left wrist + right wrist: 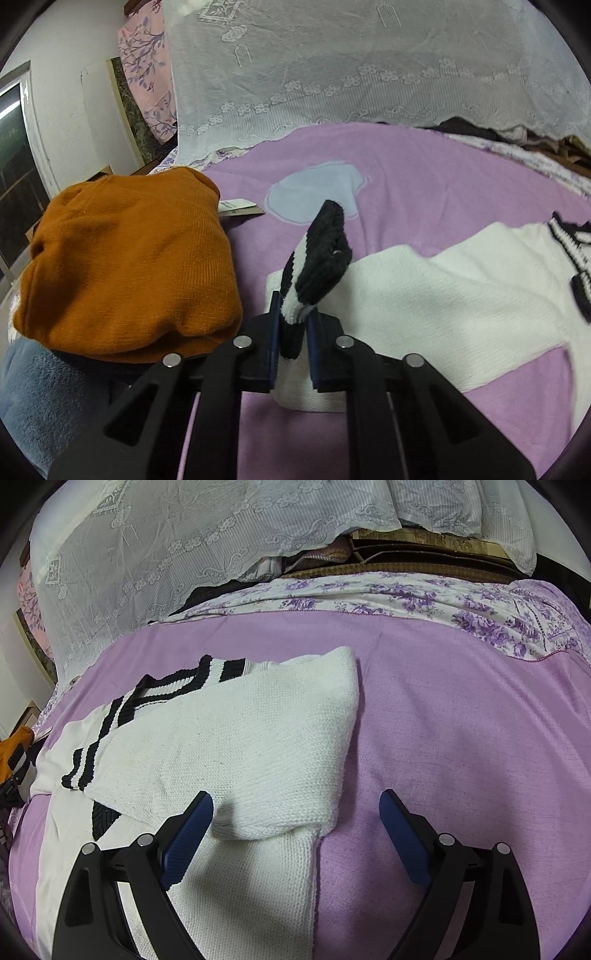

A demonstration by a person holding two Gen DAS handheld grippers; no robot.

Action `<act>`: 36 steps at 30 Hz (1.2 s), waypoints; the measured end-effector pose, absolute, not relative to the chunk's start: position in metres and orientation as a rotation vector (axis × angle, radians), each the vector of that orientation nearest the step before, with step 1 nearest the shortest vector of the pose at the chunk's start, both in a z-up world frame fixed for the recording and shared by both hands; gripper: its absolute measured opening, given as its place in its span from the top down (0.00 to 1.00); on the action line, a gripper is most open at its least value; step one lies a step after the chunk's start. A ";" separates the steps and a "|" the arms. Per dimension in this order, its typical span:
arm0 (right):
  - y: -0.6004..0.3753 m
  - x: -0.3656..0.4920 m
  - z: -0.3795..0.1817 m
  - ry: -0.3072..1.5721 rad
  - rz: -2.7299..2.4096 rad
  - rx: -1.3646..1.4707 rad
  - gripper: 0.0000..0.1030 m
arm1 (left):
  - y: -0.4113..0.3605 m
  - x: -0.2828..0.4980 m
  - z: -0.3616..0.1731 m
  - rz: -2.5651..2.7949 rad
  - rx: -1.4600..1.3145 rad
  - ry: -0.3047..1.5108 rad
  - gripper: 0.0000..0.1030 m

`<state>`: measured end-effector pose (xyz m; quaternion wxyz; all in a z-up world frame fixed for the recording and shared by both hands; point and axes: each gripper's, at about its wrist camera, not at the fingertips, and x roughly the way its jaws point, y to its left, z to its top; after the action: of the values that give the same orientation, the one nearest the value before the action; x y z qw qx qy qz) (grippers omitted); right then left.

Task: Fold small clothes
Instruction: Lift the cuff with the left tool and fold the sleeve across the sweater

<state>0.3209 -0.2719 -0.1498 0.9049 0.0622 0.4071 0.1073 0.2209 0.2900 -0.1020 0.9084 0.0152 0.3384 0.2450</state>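
Observation:
A white knitted sweater (240, 738) with black-striped trim (166, 690) lies on the purple blanket (461, 720), one sleeve folded across its body. My left gripper (294, 310) is shut on the black-and-white cuff (325, 251) of the other sleeve, which stands up out of the jaws, lifted off the blanket. The rest of the sweater (461, 302) trails off to the right. My right gripper (295, 797) hangs open just above the sweater's near part, its left finger (192, 823) over the knit and its right finger (402, 830) over bare blanket.
A folded orange garment (125, 266) sits to the left of the cuff on a blue fleece (37, 387), with a paper tag (240, 206) beside it. A white lace cover (369, 55) hangs along the back. A floral sheet (406, 598) edges the blanket's far side.

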 end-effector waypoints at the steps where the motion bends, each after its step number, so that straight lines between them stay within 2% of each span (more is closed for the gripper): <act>1: -0.273 0.320 -0.149 0.832 0.218 0.128 0.11 | 0.288 0.220 -0.097 0.501 0.020 0.690 0.89; 15: -0.275 0.320 -0.148 0.837 0.218 0.130 0.08 | 0.227 0.232 -0.022 0.401 -0.009 0.606 0.89; 21: -0.282 0.310 -0.133 0.763 0.203 0.155 0.08 | 0.184 0.242 -0.012 0.359 0.012 0.600 0.89; 29: -0.280 0.304 -0.125 0.815 0.208 0.168 0.08 | 0.118 0.251 -0.004 0.275 0.047 0.588 0.89; 36: -0.288 0.275 -0.101 0.758 0.249 0.199 0.04 | 0.059 0.260 0.004 0.190 0.090 0.574 0.89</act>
<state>0.2754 -0.2877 -0.1012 0.9167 0.0968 0.3683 0.1210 0.2604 0.0594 0.0039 0.9537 0.0441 0.2825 0.0934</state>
